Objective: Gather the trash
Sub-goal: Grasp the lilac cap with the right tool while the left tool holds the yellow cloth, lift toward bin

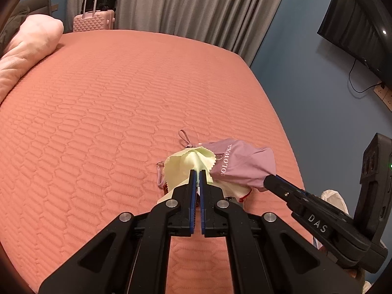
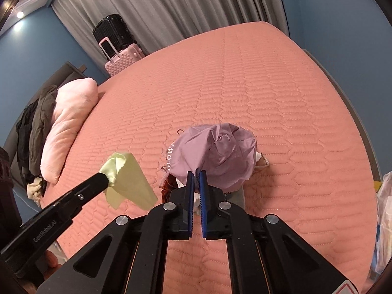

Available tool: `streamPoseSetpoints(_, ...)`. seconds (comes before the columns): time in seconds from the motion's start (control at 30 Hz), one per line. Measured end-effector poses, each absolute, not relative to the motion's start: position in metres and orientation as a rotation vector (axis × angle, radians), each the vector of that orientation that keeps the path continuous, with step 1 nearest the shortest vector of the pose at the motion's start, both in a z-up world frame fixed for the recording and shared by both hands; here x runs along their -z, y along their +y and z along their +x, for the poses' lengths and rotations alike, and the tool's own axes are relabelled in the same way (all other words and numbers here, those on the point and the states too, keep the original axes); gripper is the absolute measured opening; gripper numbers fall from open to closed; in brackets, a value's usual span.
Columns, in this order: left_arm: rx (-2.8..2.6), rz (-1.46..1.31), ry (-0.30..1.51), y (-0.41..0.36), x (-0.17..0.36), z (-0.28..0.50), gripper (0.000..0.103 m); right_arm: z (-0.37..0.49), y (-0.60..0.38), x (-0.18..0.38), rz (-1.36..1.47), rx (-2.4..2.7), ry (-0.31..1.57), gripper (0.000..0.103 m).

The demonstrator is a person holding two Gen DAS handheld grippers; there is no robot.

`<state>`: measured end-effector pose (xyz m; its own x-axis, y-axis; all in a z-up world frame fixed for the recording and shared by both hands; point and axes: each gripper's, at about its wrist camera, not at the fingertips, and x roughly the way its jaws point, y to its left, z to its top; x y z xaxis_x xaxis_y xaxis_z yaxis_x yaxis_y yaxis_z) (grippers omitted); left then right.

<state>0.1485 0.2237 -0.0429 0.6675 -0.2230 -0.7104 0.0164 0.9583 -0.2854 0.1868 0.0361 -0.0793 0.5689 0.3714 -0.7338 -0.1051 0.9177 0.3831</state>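
Observation:
My left gripper is shut on a pale yellow cloth and holds it just above the bed; the cloth also shows in the right wrist view, hanging from the left gripper. My right gripper is shut on a lilac drawstring pouch printed with white letters, lifted above the bed; the pouch also shows in the left wrist view with the right gripper on its right end. Under the pouch lie small items, red and white, mostly hidden.
A salmon quilted bed fills both views. A pink pillow lies at its left end with dark clothes beside it. A pink suitcase and grey curtains stand behind. A wall TV is right. A white plastic bag is at the right edge.

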Motion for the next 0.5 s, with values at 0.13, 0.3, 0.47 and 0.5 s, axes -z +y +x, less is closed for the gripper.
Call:
streamPoseSetpoints(0.13, 0.160, -0.250, 0.817, 0.209, 0.034, 0.143, 0.003, 0.176, 0.024, 0.048, 0.335, -0.291, 0.863, 0.004)
streamPoseSetpoints(0.3, 0.200, -0.233, 0.794, 0.185, 0.019, 0.134, 0.003, 0.161, 0.002, 0.004, 0.348, -0.287, 0.780, 0.004)
streamPoseSetpoints(0.47, 0.240, -0.214, 0.774, 0.160, 0.003, 0.125, 0.003, 0.139, -0.026, -0.036, 0.337, -0.254, 0.689, 0.004)
streamPoseSetpoints(0.5, 0.249, -0.208, 0.770, 0.154, 0.001, 0.123, 0.003, 0.134, -0.032, -0.045, 0.333, -0.247, 0.671, 0.004)
